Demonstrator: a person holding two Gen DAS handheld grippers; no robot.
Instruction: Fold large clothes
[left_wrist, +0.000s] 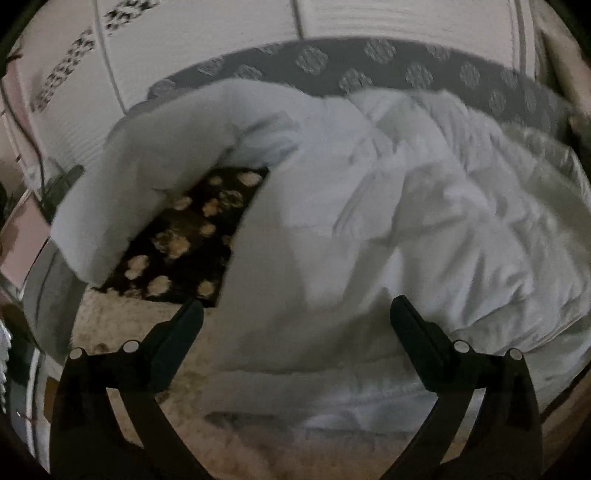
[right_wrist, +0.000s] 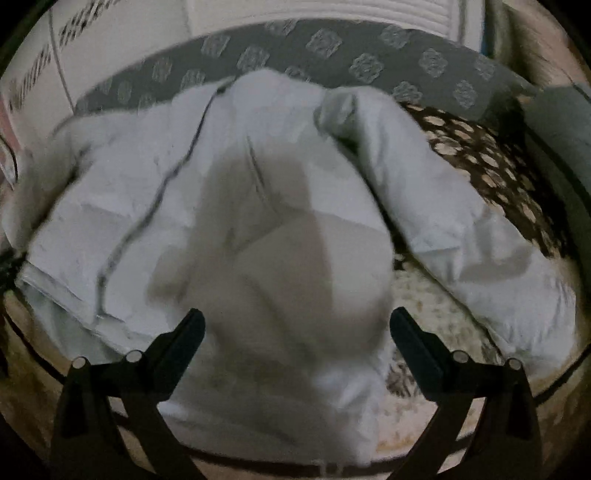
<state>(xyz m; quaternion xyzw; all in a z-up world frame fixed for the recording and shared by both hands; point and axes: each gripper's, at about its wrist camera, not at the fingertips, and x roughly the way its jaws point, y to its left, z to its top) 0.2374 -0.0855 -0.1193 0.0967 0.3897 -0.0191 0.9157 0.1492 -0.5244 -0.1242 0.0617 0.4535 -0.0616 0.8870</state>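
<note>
Left black two-finger gripper (left_wrist: 295, 314): spread wide, nothing pinched, hanging over the near hem of a pale blue-white padded jacket (left_wrist: 351, 206). Right black two-finger gripper (right_wrist: 297, 325): likewise spread wide and empty, poised above a folded-over bulge of the same quilted garment (right_wrist: 266, 229). No cloth pressed by either pair of fingers, though fabric lies in the gap below each.

Probably between grasps, with a fresh hold to pick. Best to come down on a clear edge or corner, not on the puffy middle; bite through a single layer at the hem; take matching points with both sides so the fold lands square. Slippery, springy padding likely to bulge back, so worth pressing flat after laying over.

Jacket spread across a bed, over a dark blanket with pale paw-like prints (left_wrist: 184, 236) and a cream mottled cover (right_wrist: 436, 306), in front of a grey cushion with light round medallions (left_wrist: 369, 66). One sleeve arched up at the left of the left view, the other (right_wrist: 461, 236) running down the right of the right view. Dark zip line along the front. Much motion blur; finer details unclear.
</note>
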